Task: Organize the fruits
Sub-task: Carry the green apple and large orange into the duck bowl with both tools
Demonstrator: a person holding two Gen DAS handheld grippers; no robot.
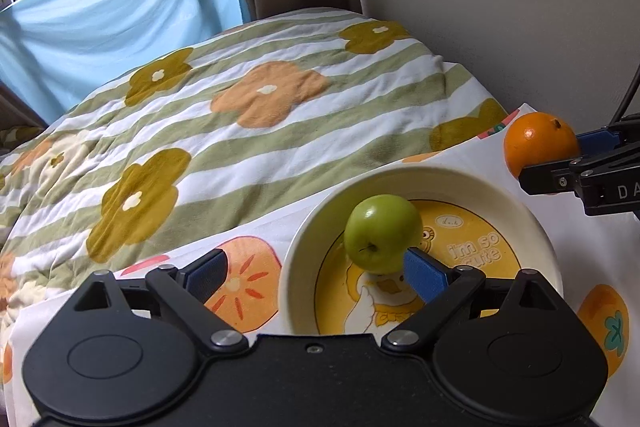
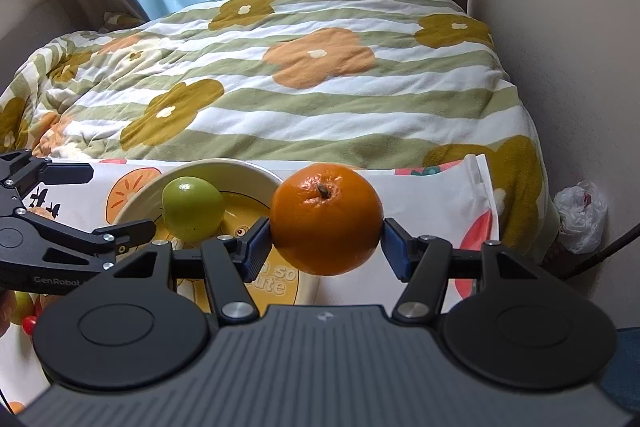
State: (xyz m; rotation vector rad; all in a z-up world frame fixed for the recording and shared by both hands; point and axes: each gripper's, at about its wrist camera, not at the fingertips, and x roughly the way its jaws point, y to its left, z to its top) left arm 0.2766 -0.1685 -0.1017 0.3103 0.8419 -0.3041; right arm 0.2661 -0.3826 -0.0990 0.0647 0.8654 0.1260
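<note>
Apple sitting in the bowl, orange hanging in the right gripper's grasp

The left gripper (image 1: 316, 271) is standing wide open over the cream bowl (image 1: 532, 223); the green apple (image 1: 382, 233) is lying inside, just beside its right pad, unclamped. The right gripper (image 2: 326, 247) is pinching the orange (image 2: 325, 219) between both blue pads, above the fruit-print cloth (image 2: 424, 195) beside the bowl.

Green apple (image 1: 382, 233) in cream bowl (image 1: 536, 227); orange (image 2: 326, 219), stem up, beside it.

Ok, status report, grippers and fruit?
Left gripper open, apple in bowl. Right gripper shut on orange, beside bowl. Nothing in the way.
</note>
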